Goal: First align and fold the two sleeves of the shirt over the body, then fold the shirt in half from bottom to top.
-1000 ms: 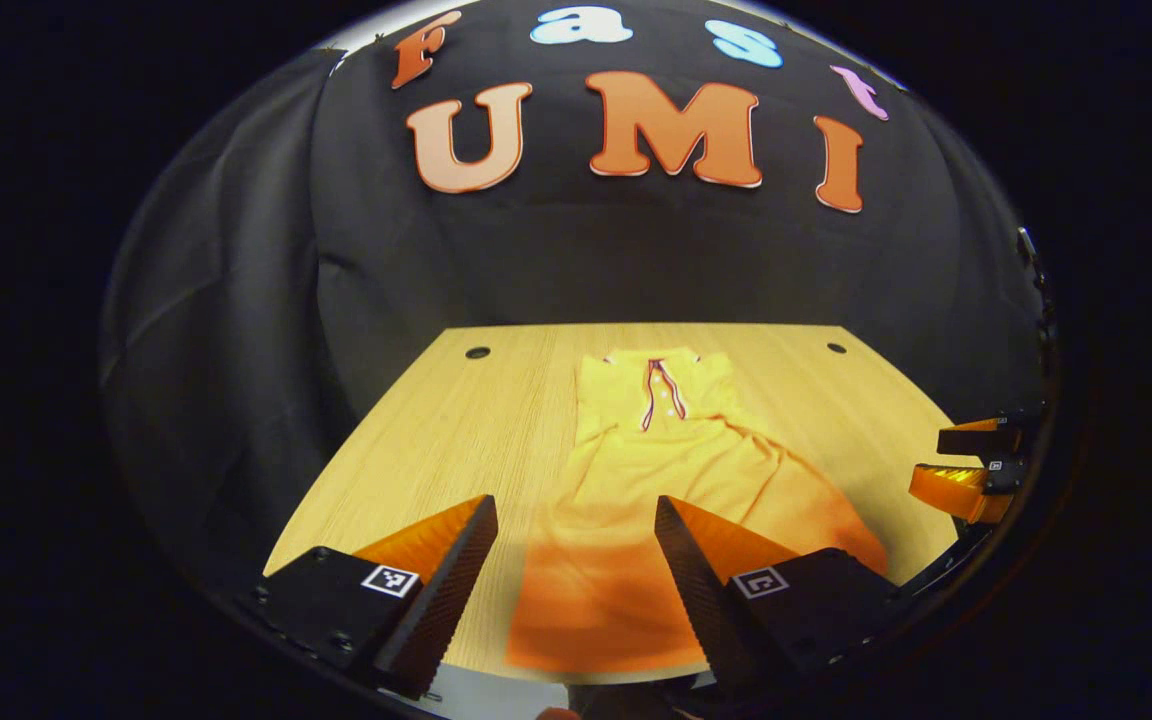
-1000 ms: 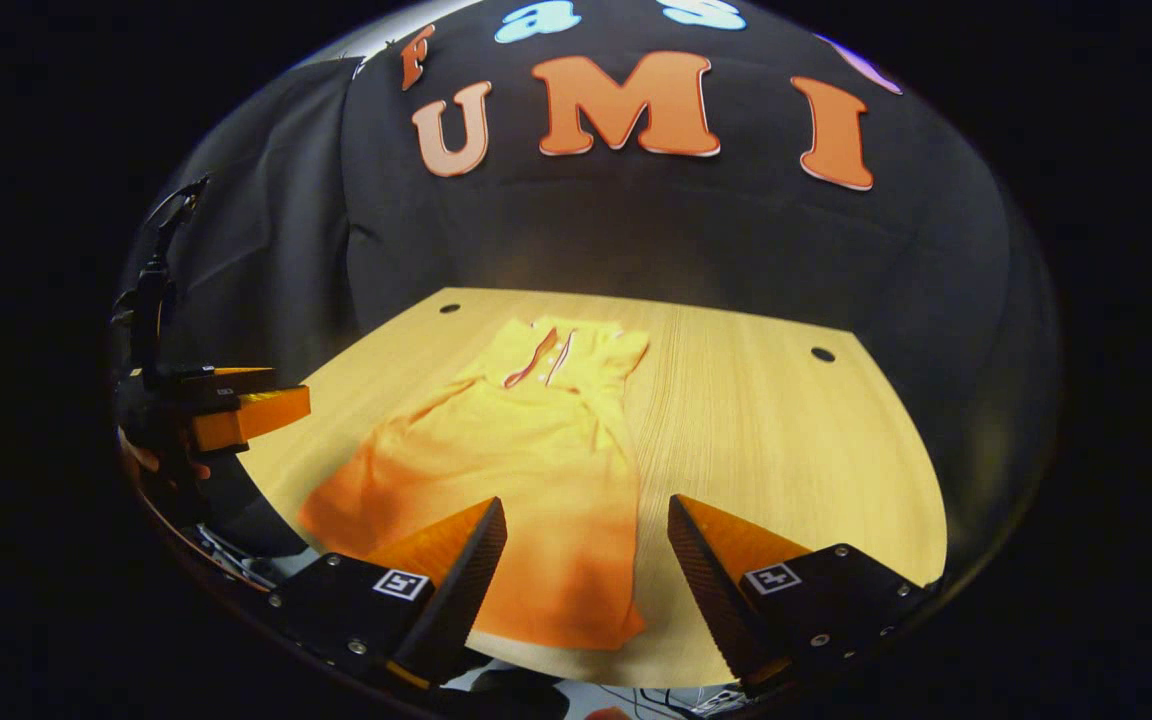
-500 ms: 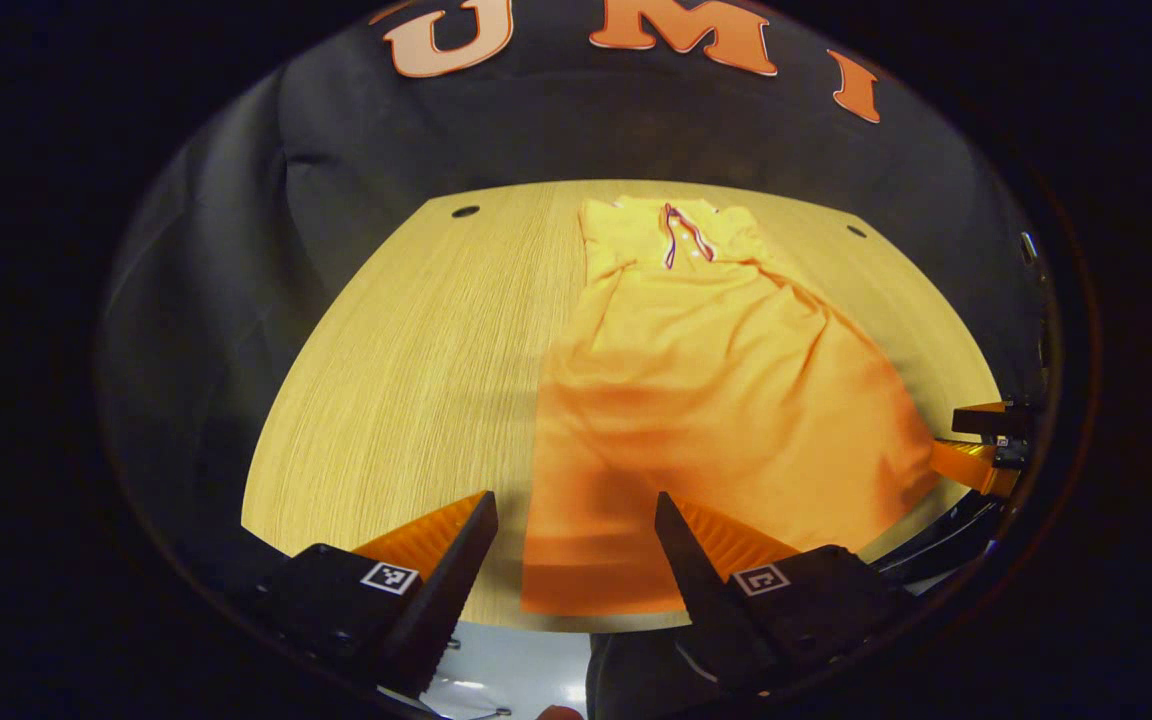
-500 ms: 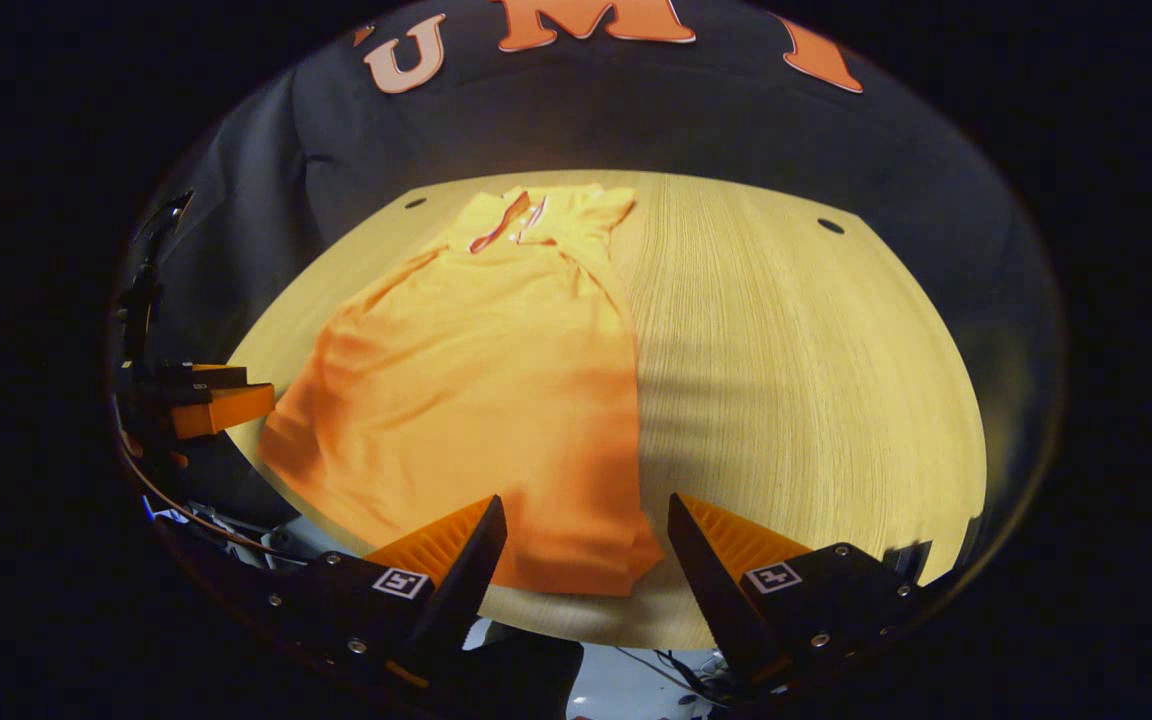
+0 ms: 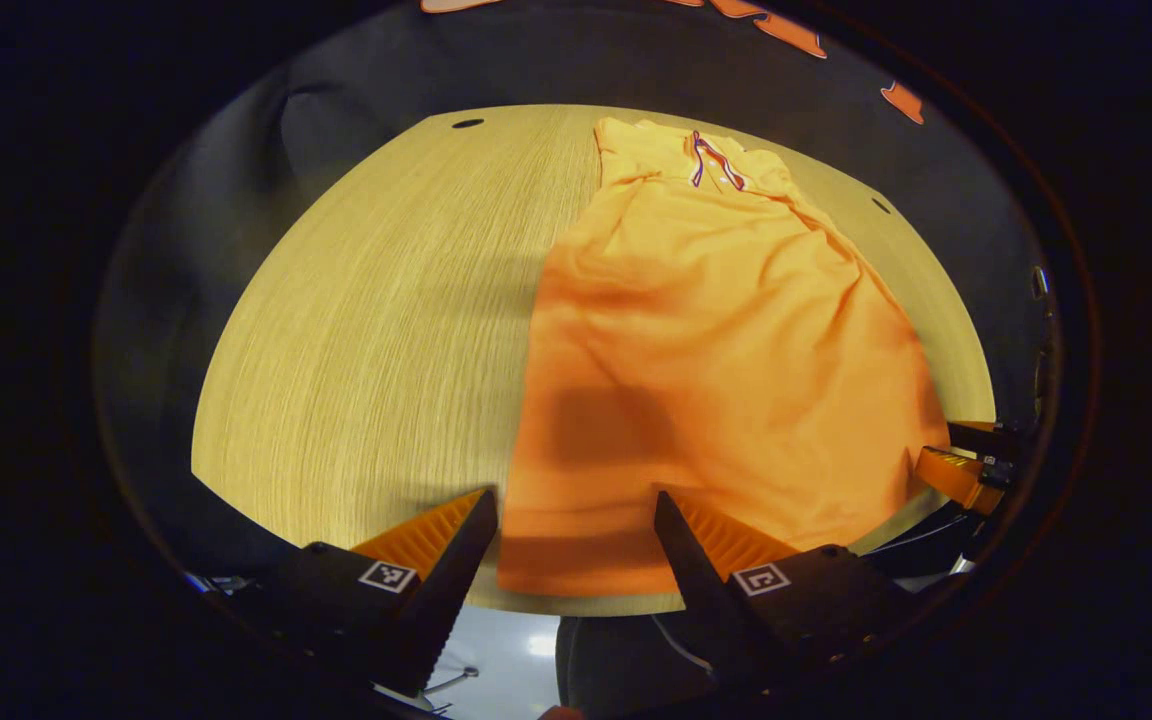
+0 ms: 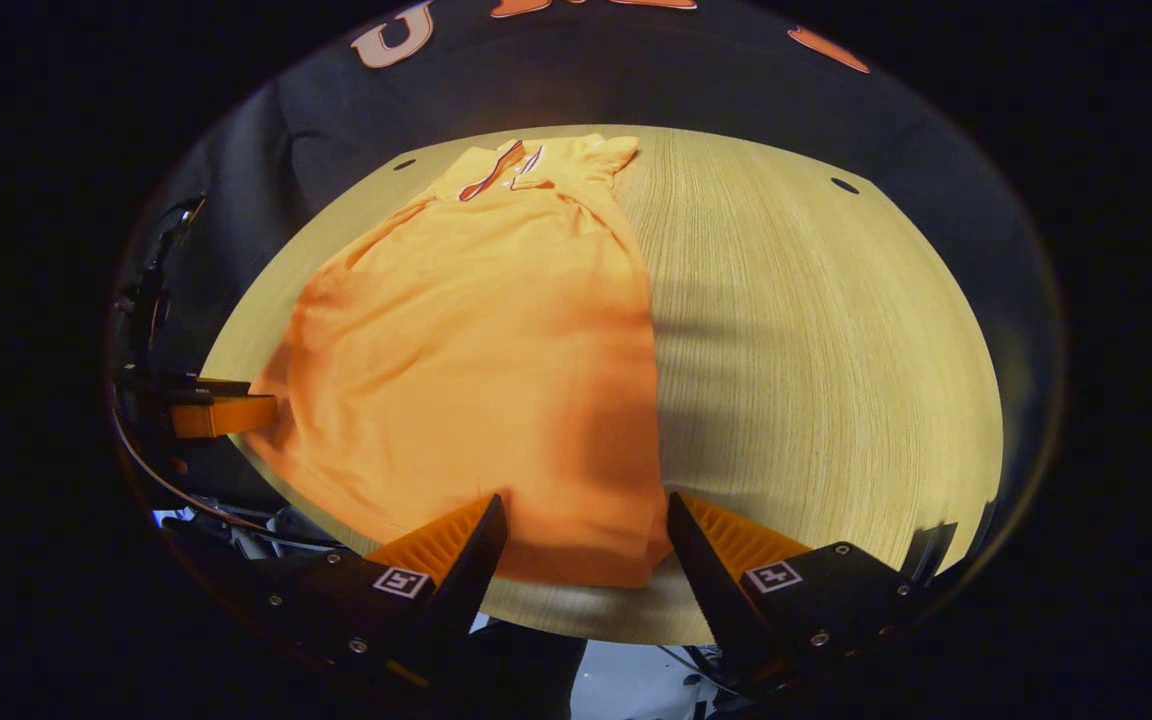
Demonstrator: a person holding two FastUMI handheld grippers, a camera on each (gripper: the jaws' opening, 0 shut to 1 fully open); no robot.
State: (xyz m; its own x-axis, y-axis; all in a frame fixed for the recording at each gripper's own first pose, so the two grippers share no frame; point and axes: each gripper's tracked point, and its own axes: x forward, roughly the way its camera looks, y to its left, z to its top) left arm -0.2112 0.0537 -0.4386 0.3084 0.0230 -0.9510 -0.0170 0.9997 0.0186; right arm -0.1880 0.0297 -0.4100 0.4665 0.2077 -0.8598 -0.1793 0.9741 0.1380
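Note:
An orange polo shirt [image 5: 716, 340] lies flat on the wooden table [image 5: 376, 330], collar at the far end, hem at the near edge; both sleeves lie folded over the body. My left gripper [image 5: 574, 515] hovers open over the hem's left corner, nothing between its fingers. In the right gripper view the same shirt [image 6: 476, 350] spreads left of centre, and my right gripper [image 6: 584, 520] stands open above the hem's right corner. Each gripper shows at the far side of the other's view: the right gripper [image 5: 966, 455] and the left gripper [image 6: 221, 405].
The table [image 6: 816, 350] has small round holes [image 5: 467, 123] near its far corners [image 6: 844, 185]. Black cloth hangs behind it. Pale floor [image 5: 506, 650] shows below the near table edge.
Both grippers have tilted downward and moved closer over the shirt's hem at the near edge; the shirt now looks larger. Both stay open. The shirt has not moved.

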